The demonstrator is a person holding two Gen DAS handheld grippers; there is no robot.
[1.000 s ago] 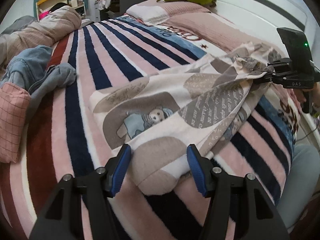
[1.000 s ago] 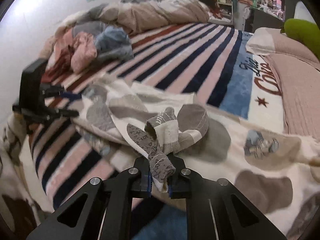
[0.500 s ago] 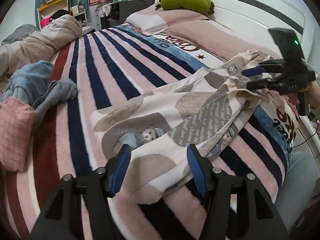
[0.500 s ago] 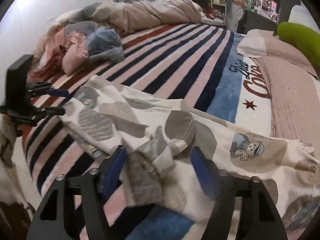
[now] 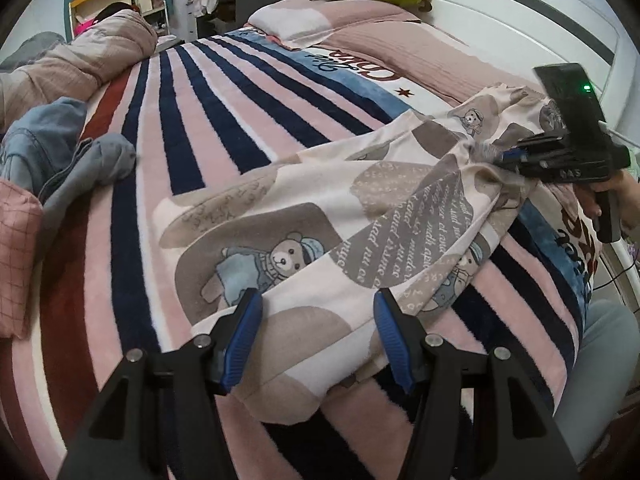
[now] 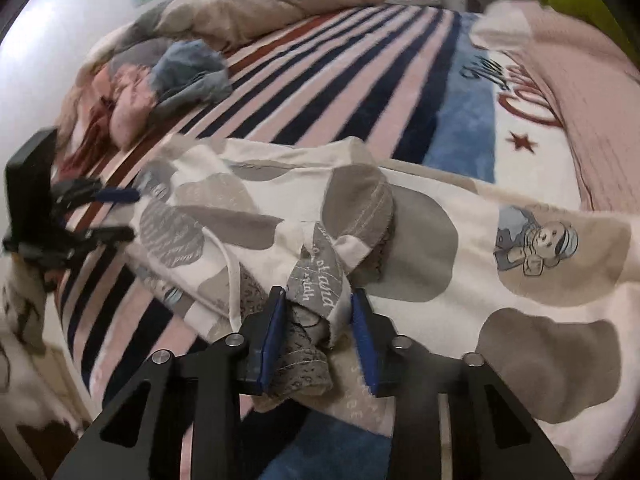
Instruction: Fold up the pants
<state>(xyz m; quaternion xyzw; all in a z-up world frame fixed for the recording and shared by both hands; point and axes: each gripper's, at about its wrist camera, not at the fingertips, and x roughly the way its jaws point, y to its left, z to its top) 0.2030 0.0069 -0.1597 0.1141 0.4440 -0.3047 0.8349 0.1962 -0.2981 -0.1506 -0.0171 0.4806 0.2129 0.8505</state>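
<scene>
In the left wrist view, a heap of clothes (image 5: 60, 152) sits at the left edge on the striped blanket (image 5: 224, 92). The pants (image 5: 320, 220), cream with bear prints, lie spread across the middle of the frame, from bottom centre up to the right. At bottom centre the left gripper (image 5: 318, 334) stands with its fingers apart, one end of the pants lying between them, not pinched. At the right edge the right gripper (image 5: 506, 158) meets the other end, held by a hand (image 5: 624, 196).

In the right wrist view, the left gripper (image 6: 120, 212) shows at the left edge, parted at the fabric's edge. At bottom centre the right gripper (image 6: 320, 320) is closing on a bunched fold of the pants (image 6: 420, 240), which sits between the blue pads.

The step in hand looks like taking hold of both ends before a fold. Next, the left fingers probably need to close on their end, then both lift and stretch the cloth flat.
</scene>
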